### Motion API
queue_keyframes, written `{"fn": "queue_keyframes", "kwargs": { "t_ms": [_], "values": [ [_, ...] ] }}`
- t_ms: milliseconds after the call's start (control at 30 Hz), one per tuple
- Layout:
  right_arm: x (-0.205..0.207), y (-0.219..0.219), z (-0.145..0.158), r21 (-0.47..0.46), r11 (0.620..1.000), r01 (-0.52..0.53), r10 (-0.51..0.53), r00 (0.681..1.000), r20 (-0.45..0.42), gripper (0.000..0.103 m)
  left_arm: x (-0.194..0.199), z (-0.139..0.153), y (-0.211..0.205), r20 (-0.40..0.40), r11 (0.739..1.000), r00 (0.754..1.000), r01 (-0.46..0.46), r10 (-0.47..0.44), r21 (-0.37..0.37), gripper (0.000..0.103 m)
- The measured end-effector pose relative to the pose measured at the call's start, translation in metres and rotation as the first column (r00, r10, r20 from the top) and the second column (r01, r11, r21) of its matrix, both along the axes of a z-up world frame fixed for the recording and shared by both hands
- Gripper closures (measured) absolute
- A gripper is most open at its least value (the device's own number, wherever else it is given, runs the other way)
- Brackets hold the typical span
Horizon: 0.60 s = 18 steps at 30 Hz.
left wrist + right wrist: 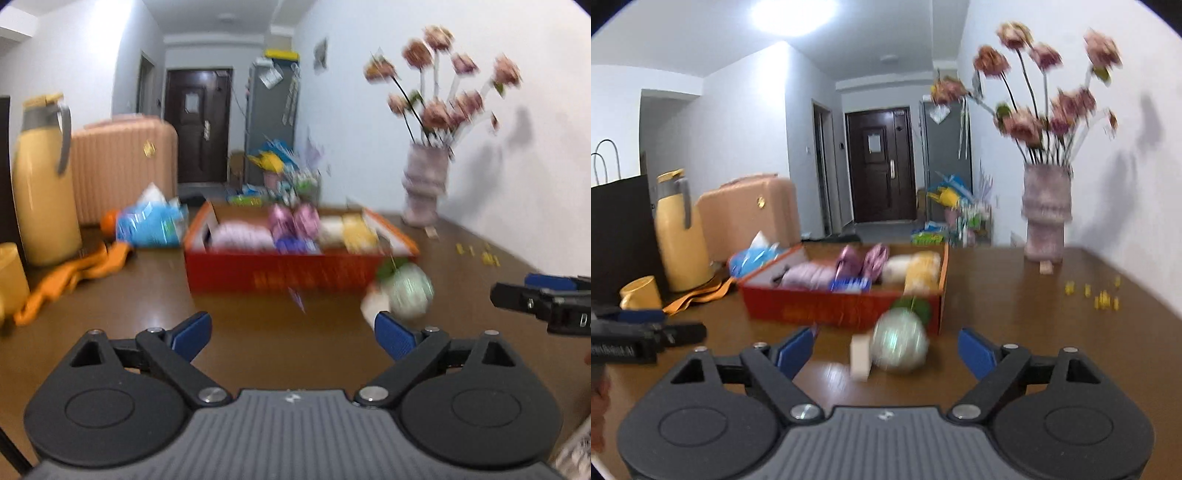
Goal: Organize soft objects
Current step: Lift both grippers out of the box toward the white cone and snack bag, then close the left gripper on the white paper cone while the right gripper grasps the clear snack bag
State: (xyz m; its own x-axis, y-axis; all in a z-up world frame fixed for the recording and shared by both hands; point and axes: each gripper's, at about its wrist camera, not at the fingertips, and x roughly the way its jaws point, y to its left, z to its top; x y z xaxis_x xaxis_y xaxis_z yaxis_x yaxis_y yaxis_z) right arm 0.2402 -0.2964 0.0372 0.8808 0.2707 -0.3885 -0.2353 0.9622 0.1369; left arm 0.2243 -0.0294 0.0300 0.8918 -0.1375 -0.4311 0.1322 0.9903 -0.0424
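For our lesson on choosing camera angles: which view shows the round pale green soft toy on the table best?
The right wrist view: the pale green soft toy lies whole and near centre, before the red box. In the left wrist view the toy sits off to the right, its lower edge hidden behind a blue finger pad. Both views are blurred.

I count one red cardboard box with an orange rim (846,310) on my brown wooden bench (1015,306). Inside it: two pink plush slippers (862,260), one lilac soft bundle (809,275), one blue striped soft item (849,285) and one yellow-and-cream soft roll (916,267). In front of the box lies one pale green plush ball with a dark green leaf (899,341). Elsewhere: one yellow thermos jug (679,240), one yellow cup (641,293), one orange cloth (74,275), one blue plastic packet (151,223), one pink ribbed vase of pink flowers (1047,212), one peach suitcase (750,214), one black paper bag (617,236).
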Motion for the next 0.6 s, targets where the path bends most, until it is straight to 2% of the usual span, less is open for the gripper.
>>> {"fn": "queue_keyframes", "kwargs": {
  "t_ms": [133, 267, 367, 433, 600],
  "values": [
    [-0.019, -0.003, -0.02, 0.019, 1.0, -0.002, 0.003, 0.998, -0.057, 0.019, 0.001, -0.012, -0.016, -0.028, 0.998, 0.999, 0.043, -0.042, 0.042, 0.006],
    [-0.019, -0.007, -0.02, 0.009, 1.0, 0.023, -0.023, 0.999, -0.044, 0.023, 0.026, -0.017, -0.026, -0.022, 0.994, 0.994, 0.104, -0.104, 0.021, 0.008],
    [-0.013, -0.012, -0.016, 0.032, 0.999, 0.02, -0.019, 0.999, -0.033, 0.023, 0.062, -0.024, -0.041, -0.038, 0.986, 0.986, 0.162, -0.161, 0.039, 0.021],
    [-0.007, -0.013, -0.013, 0.026, 0.999, 0.028, -0.027, 0.999, -0.032, 0.027, 0.087, -0.032, -0.055, -0.062, 0.976, 0.975, 0.215, -0.212, 0.04, 0.031],
    [0.013, -0.01, -0.004, 0.04, 0.999, 0.032, -0.03, 0.999, -0.028, 0.034, 0.136, -0.056, -0.086, -0.125, 0.965, 0.963, 0.249, -0.238, 0.082, 0.045]
  ]
}}
